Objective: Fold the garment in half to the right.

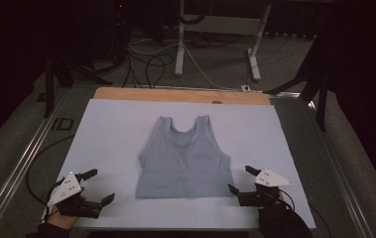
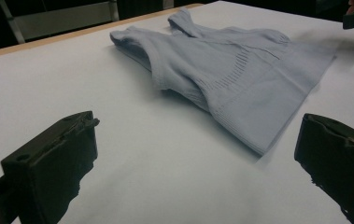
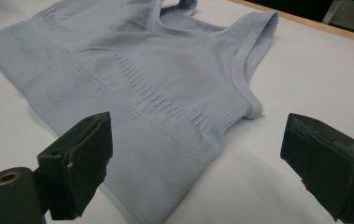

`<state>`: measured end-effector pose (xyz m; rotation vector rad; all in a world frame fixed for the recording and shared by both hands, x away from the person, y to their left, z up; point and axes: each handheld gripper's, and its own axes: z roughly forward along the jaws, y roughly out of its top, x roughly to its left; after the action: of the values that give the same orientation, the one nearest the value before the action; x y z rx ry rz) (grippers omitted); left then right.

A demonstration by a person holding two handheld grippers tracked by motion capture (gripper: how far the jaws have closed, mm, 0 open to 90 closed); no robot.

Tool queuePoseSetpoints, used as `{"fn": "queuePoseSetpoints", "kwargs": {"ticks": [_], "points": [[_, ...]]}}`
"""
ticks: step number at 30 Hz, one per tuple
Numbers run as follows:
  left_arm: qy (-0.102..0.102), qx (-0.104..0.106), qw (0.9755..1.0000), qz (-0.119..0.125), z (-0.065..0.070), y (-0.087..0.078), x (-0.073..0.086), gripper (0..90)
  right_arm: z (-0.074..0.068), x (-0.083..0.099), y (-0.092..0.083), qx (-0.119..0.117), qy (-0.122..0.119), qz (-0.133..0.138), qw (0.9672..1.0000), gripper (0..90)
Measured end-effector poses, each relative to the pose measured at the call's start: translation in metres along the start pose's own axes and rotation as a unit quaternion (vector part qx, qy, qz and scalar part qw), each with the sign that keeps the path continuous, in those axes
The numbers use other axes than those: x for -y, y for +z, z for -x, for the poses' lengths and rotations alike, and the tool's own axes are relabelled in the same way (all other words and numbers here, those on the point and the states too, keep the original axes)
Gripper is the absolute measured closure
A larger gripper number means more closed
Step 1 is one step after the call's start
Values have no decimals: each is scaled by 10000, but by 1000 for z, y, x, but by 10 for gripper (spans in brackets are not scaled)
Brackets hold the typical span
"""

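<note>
A pale blue-grey sleeveless top (image 1: 184, 158) lies flat in the middle of the white sheet (image 1: 111, 134), straps toward the far edge and hem toward me. My left gripper (image 1: 98, 186) rests low on the sheet off the hem's left corner, open, with nothing between its jaws. In the left gripper view the top (image 2: 230, 79) lies ahead, apart from the jaws. My right gripper (image 1: 241, 179) is open beside the hem's right corner. The right gripper view has the top (image 3: 142, 79) just past the jaws, with its hem corner lying in the gap between them, ungripped.
The white sheet covers a wooden board (image 1: 180, 94) whose far edge shows. Metal rails (image 1: 24, 158) run along both sides of the table. Beyond it stand a white desk frame (image 1: 218, 34) and loose cables (image 1: 151, 62) on the dark floor.
</note>
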<state>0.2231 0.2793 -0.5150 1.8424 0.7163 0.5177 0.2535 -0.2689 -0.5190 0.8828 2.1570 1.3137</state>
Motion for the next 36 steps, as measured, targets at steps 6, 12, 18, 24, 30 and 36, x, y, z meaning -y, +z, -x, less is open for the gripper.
{"fn": "queuePoseSetpoints", "kwargs": {"ticks": [6,12,18,24,30,36], "points": [[-15,39,10000,-38,1,1,0,0,0,1,2,-54,26,-85,9999,92],[-10,58,9999,-117,1,3,0,0,-2,1,4,-90,-6,-172,9998,91],[-10,173,9997,-144,4,5,-2,0,-5,-2,6,-109,-68,-223,9997,92],[-6,400,9990,-207,11,10,-7,0,-7,-7,6,-196,-73,-211,9996,92],[52,640,9977,-234,17,16,-16,0,-12,-16,3,-224,-98,-89,9997,92],[159,723,9968,-293,22,18,-25,0,-12,-34,-4,-257,10,89,9996,93]]}}
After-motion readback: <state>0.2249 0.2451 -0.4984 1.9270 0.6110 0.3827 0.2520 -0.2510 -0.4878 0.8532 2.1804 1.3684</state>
